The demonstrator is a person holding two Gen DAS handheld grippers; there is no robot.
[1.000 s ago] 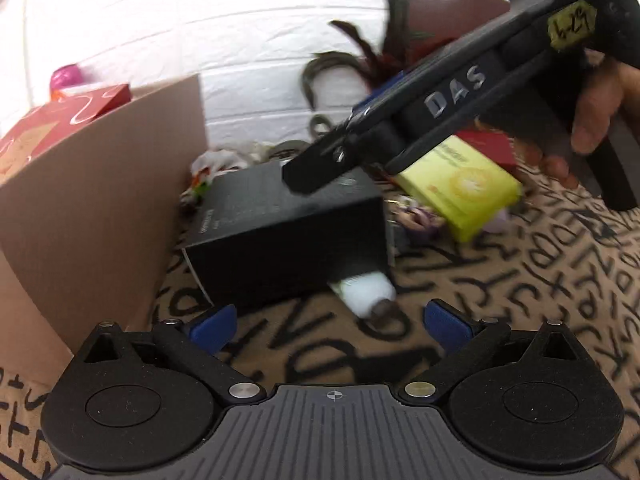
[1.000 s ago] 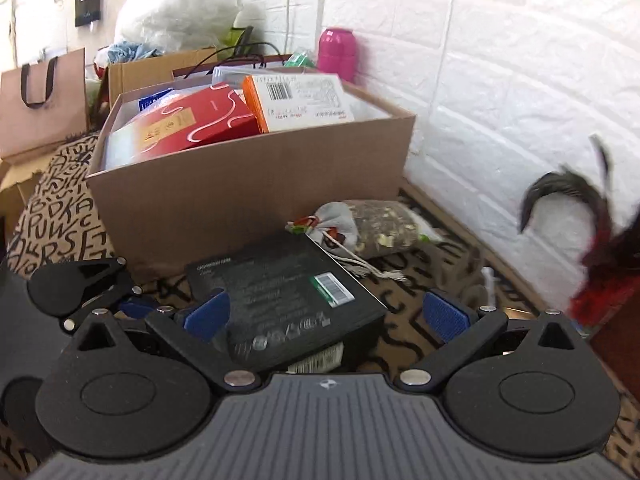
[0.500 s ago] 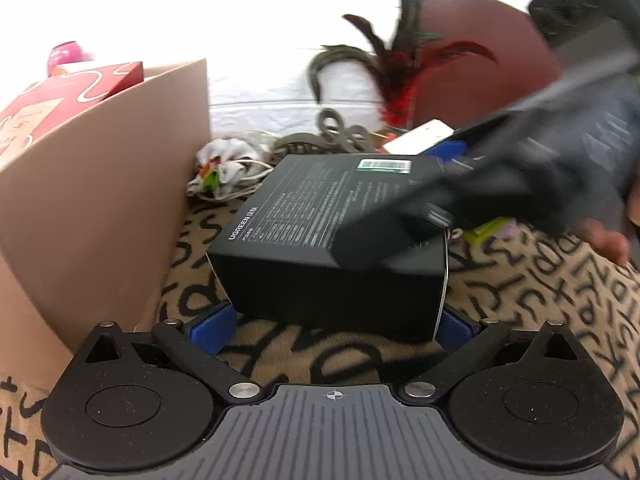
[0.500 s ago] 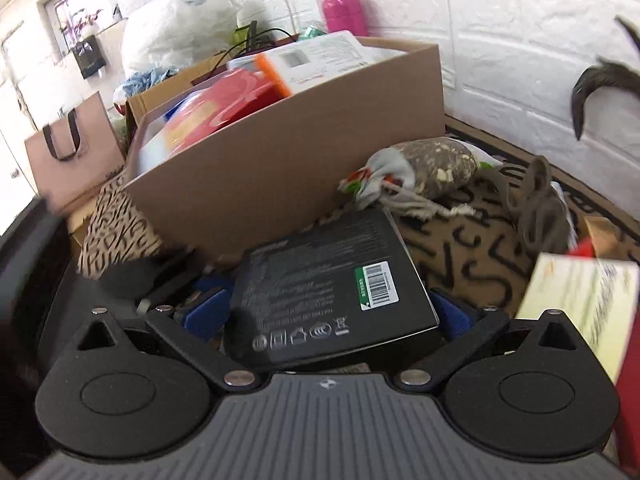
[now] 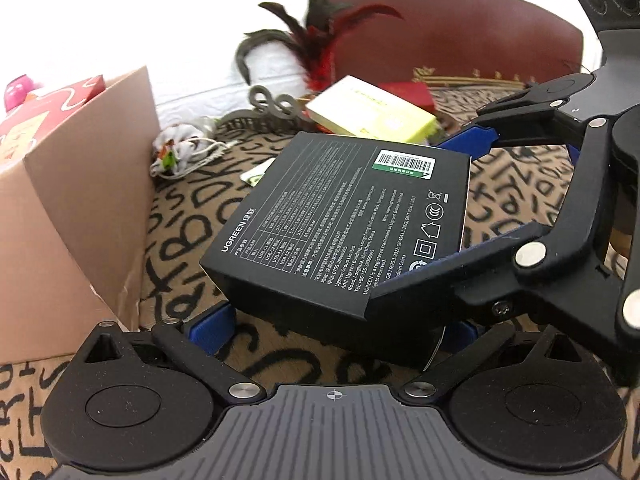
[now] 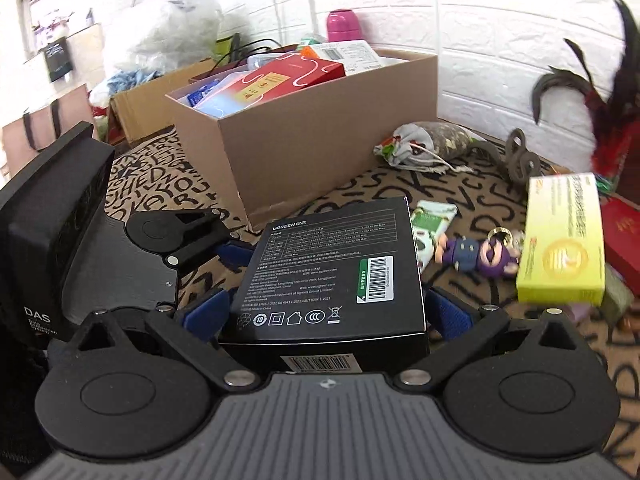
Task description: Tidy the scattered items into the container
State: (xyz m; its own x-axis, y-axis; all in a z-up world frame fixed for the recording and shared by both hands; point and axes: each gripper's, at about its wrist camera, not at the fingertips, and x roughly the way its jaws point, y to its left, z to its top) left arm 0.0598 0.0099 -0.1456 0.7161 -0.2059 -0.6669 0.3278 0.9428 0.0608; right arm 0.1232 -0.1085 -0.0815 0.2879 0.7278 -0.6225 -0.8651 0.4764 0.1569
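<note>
Left wrist view: black UGREEN box [image 5: 344, 232] sits tilted between the blue pads [image 5: 210, 326] of the left claw [image 5: 332, 330], lifted off the letter-print mat [image 5: 180, 216]; pads look pressed to its sides, so left claw is grasping the box. Right claw [image 5: 472, 200] comes in from the right side, its pads on the box's far and near edges. Right wrist view: same box betw. the right claw's [image 6: 324, 314] blue pads [image 6: 448, 316], both touching its sides, clenched on it; left claw [image 6: 224, 272] reaches in from the left, on the box too. Cardboard container [image 6: 320, 132] ahead-left of right claw, already packed w/ a red box [image 6: 288, 78] and others. Ahead-right on mat: yellow box [image 6: 560, 240], purple keychain figure [image 6: 476, 254], drawstring pouch [image 6: 424, 146].
</note>
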